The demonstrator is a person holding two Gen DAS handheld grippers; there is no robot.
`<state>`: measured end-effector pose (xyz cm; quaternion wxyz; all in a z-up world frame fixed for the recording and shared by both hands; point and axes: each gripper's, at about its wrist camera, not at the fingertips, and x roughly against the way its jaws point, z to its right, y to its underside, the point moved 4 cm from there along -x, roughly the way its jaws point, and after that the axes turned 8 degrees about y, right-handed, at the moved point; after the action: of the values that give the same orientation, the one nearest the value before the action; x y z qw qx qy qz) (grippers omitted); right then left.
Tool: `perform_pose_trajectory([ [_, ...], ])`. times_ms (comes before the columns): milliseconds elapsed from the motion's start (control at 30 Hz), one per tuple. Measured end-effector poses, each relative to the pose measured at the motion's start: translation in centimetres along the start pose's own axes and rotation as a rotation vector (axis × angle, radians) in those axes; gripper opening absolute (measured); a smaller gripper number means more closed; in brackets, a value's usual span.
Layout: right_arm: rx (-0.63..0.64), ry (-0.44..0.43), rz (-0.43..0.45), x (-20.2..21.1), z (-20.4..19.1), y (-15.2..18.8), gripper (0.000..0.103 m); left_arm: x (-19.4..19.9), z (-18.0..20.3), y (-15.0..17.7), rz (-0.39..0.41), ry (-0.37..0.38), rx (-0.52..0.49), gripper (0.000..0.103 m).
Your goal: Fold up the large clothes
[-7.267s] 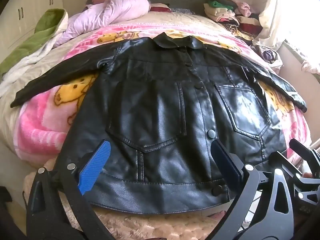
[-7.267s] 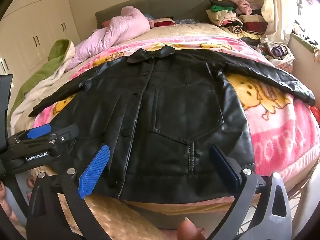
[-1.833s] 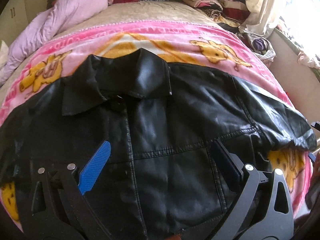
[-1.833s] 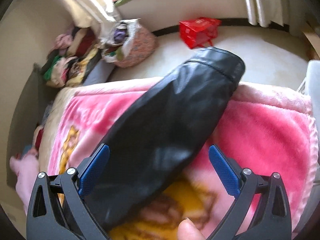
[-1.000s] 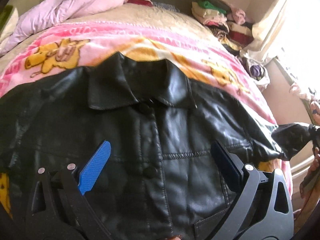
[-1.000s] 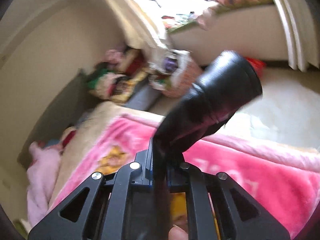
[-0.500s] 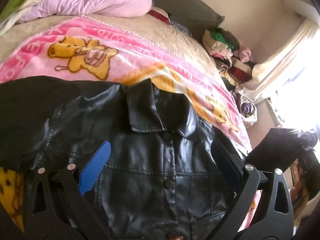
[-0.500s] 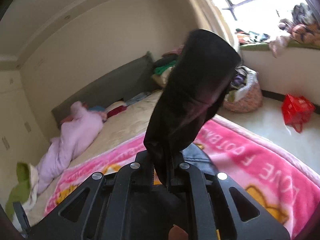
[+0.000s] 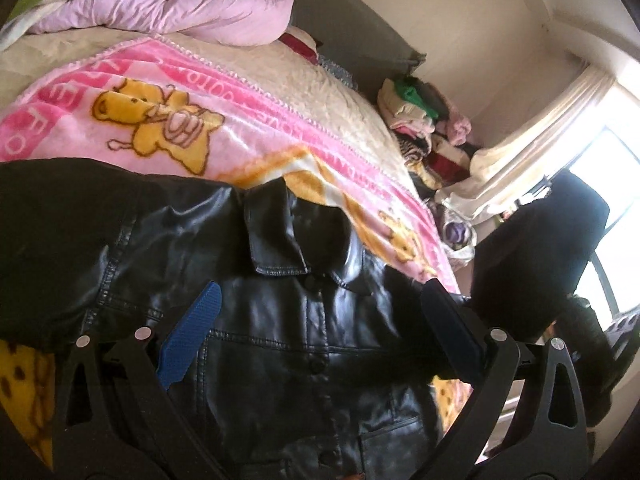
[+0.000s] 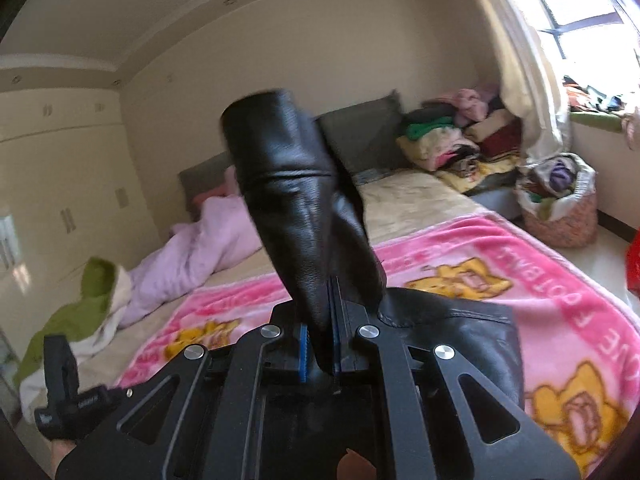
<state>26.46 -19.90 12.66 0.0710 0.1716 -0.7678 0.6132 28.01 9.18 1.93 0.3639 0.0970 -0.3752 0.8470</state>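
Observation:
A black leather jacket (image 9: 304, 344) lies face up, buttoned, on the pink cartoon blanket (image 9: 132, 92), collar toward the headboard. My left gripper (image 9: 320, 320) hovers open over its chest just below the collar, and its blue pads (image 9: 190, 336) touch nothing. My right gripper (image 10: 320, 344) is shut on the jacket's right sleeve (image 10: 296, 208), which stands up from the jaws with the cuff on top. In the left wrist view that raised sleeve (image 9: 536, 264) hangs in the air at the bed's right edge. The rest of the jacket (image 10: 452, 332) trails below the right gripper.
A lilac duvet (image 9: 180, 4) and a green blanket (image 10: 80, 308) lie at the bed's far left. Folded clothes (image 10: 452, 140) are stacked by the headboard. A full laundry basket (image 10: 560, 208) and a red bag (image 10: 634, 264) stand on the floor by the window. Wardrobes (image 10: 60, 184) line the left wall.
The right gripper has lifted the sleeve off the bed and swung round from facing the window to facing the bed. The left gripper, still open, has shifted and rolled over the jacket's chest.

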Motion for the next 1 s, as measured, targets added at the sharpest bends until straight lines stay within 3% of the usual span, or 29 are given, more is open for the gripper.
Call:
perform_pose_trajectory([
  [333, 0.110, -0.111, -0.077, -1.6, -8.3, 4.4, 0.009, 2.7, -1.3, -0.9, 0.040, 0.114, 0.080, 0.094],
  [533, 0.162, -0.157, -0.161, -3.5, -11.4, 8.5, 0.011, 3.7, -2.9, -1.2, 0.054, 0.186, 0.164, 0.094],
  [700, 0.205, -0.174, -0.247, -5.2, -13.3, 12.4, 0.011, 4.1, -4.6, -1.0, 0.046, 0.182, 0.211, 0.094],
  [800, 0.225, -0.180, -0.307, -6.3, -14.0, 14.5, 0.011, 4.0, -5.7, -0.6, 0.031, 0.224, 0.265, 0.094],
  [900, 0.245, -0.196, -0.345, -6.8, -14.6, 16.1, 0.018, 3.9, -6.9, -0.4, 0.042, 0.209, 0.303, 0.094],
  [967, 0.268, -0.194, -0.382, -6.9, -15.0, 17.0, 0.039, 3.7, -7.4, -0.3, 0.047, 0.195, 0.319, 0.094],
  [1000, 0.269, -0.196, -0.403, -7.0, -15.0, 17.5, 0.055, 3.6, -7.6, -0.3, 0.043, 0.192, 0.326, 0.094],
])
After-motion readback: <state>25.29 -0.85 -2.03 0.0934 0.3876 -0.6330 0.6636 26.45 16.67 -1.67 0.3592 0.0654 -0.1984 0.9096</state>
